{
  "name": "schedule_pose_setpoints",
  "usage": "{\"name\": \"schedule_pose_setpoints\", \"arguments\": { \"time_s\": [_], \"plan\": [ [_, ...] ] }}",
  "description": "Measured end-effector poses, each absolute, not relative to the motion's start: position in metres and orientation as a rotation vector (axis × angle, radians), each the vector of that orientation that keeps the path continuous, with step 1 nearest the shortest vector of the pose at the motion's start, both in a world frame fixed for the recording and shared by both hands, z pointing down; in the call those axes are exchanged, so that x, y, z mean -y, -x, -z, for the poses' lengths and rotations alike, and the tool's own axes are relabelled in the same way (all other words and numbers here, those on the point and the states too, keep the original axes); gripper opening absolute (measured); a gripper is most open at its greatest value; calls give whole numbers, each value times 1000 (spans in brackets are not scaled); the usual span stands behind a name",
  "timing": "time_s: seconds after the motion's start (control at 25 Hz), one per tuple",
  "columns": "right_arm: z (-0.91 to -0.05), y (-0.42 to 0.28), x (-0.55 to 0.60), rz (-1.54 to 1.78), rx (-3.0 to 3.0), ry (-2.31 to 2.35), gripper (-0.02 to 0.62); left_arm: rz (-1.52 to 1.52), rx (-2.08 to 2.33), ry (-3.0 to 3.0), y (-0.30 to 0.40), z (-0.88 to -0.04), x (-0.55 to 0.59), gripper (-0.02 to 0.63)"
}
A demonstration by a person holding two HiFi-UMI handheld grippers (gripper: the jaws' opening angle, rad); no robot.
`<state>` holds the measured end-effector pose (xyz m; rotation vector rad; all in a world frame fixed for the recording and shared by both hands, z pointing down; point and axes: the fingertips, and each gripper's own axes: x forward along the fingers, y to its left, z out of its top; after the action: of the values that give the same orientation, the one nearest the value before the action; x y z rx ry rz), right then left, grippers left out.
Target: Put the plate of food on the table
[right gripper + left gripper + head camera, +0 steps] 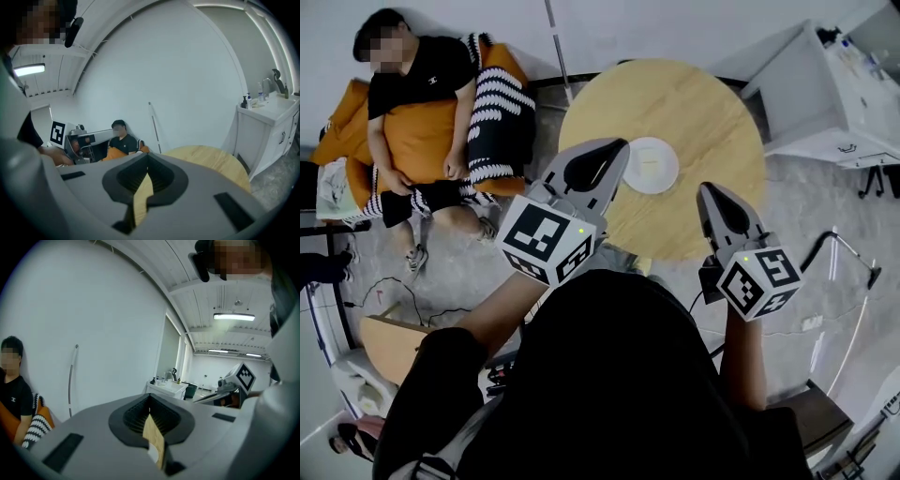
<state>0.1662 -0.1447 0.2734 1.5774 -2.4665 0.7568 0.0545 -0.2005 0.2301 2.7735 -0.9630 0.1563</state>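
In the head view a white plate [652, 165] rests on the round wooden table [703, 103], near its front edge. I cannot make out food on it. My left gripper [619, 145] is held in the air just left of the plate, jaws shut and holding nothing. My right gripper [705, 190] hovers over the table's front rim to the plate's right, also shut and holding nothing. In the left gripper view the closed jaws [150, 399] leave only a thin slit with wood and a bit of white behind it. The right gripper view shows its closed jaws [148, 161] with the table [211, 157] behind them.
A person [422, 103] sits on an orange sofa at the left beside a striped cushion [502, 112]. A white cabinet [825, 94] with bottles stands right of the table. A cardboard box [389, 342] and cables lie on the floor at the lower left.
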Motion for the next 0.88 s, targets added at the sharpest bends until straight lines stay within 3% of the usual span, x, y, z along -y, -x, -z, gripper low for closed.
{"name": "schedule_pose_setpoints", "arguments": {
  "time_s": [0.28, 0.48, 0.88],
  "plan": [
    [-250, -164, 146, -704, 2470, -1578, 8, -159, 988, -2778, -37, -212, 204, 6],
    [-284, -141, 153, -692, 2481, -1558, 8, -164, 991, -2796, -18, -240, 211, 6],
    [-288, -161, 150, -657, 2512, -1549, 8, -154, 1001, -2816, -40, -243, 205, 6]
  ]
}}
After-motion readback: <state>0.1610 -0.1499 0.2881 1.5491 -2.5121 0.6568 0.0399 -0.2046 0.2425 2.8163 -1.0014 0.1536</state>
